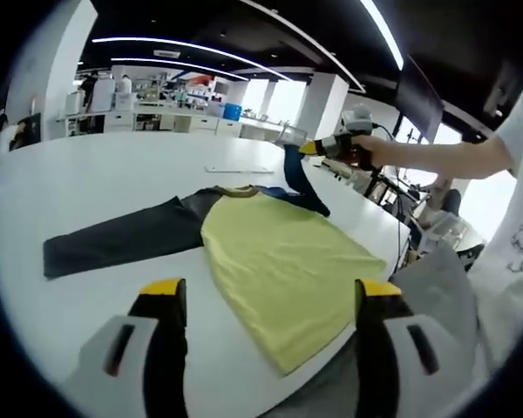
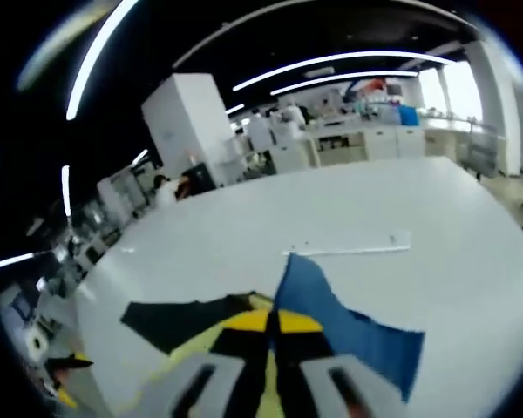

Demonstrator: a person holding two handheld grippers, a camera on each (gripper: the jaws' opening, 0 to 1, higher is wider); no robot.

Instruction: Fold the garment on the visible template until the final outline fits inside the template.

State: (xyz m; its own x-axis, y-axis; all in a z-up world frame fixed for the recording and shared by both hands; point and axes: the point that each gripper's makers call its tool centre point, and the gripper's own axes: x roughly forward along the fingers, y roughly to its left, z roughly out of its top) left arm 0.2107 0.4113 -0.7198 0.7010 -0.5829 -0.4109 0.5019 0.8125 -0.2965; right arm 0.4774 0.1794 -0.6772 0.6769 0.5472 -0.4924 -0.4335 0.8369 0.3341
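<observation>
A long-sleeved garment lies on the white table (image 1: 87, 174). Its yellow body (image 1: 283, 261) is spread flat, and one dark sleeve (image 1: 122, 239) stretches out to the left. My left gripper (image 1: 270, 292) hovers open above the near hem with nothing between its jaws. My right gripper (image 1: 318, 146), held by a hand, is shut on the other sleeve (image 1: 298, 183), a blue one, and lifts it off the table. In the right gripper view the jaws (image 2: 268, 324) are closed on that blue sleeve (image 2: 331, 313), with the dark sleeve (image 2: 170, 318) lying beyond to the left.
A thin pale sheet (image 1: 240, 168) lies flat on the table beyond the garment (image 2: 349, 246). The table edge (image 1: 392, 239) runs close by on the right, where the person's arm and white shirt (image 1: 514, 226) stand. Desks and shelves line the far wall.
</observation>
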